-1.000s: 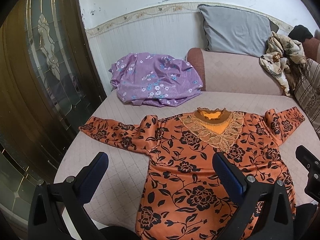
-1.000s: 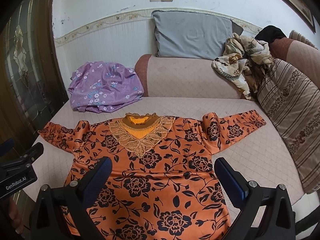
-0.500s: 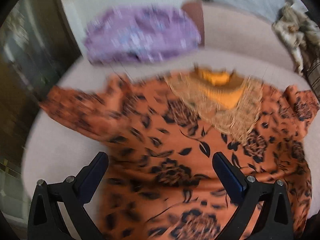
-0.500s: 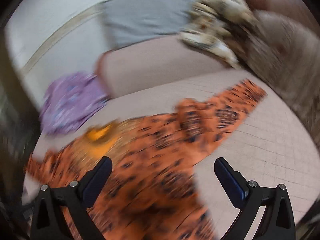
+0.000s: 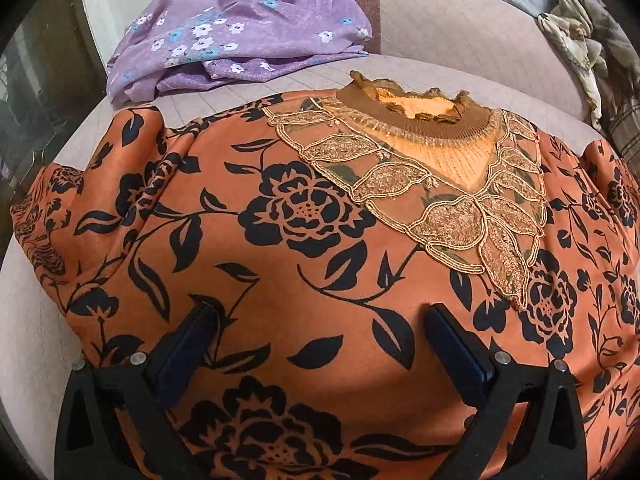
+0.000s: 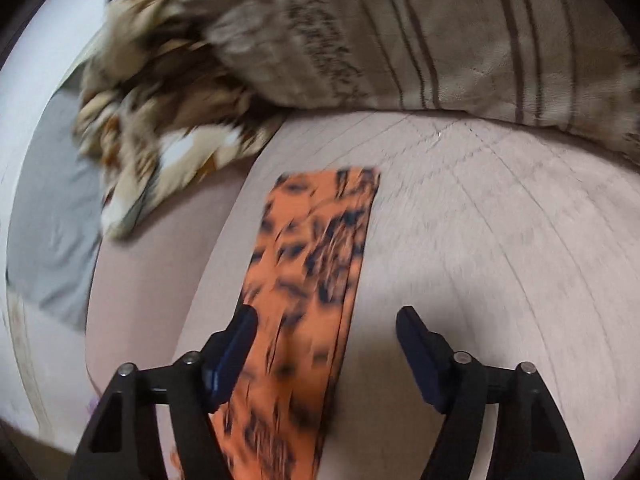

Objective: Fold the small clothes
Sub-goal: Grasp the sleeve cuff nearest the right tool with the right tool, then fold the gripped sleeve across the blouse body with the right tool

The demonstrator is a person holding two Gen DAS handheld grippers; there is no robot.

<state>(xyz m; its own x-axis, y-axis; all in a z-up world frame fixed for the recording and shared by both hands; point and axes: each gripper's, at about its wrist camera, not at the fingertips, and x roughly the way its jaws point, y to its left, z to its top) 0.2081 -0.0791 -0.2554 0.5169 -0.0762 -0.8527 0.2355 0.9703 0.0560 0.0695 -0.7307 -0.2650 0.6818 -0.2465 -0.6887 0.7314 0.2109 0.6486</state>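
An orange blouse (image 5: 304, 264) with black flowers and a beaded gold collar (image 5: 440, 192) lies flat on the pink couch seat. My left gripper (image 5: 320, 336) hovers close over its chest, below the collar, jaws wide open with nothing pinched. In the right wrist view, one orange sleeve (image 6: 316, 256) stretches away across the seat. My right gripper (image 6: 324, 336) sits low over that sleeve, jaws closing. The sleeve's edge lies between the fingers, nearer the left pad (image 6: 236, 344), and the pads are not pressing on it. The picture is blurred.
A crumpled purple flowered cloth (image 5: 240, 32) lies behind the blouse. Brown-and-cream patterned fabric (image 6: 160, 112) and a striped cushion (image 6: 440, 32) bound the seat beyond the sleeve. A grey pillow (image 6: 48, 208) rests against the backrest. Bare pink seat (image 6: 500, 240) lies right of the sleeve.
Both grippers dropped toward the blouse. The left came in close over the chest. The right rolled and swung out to the sleeve, and its jaws narrowed.
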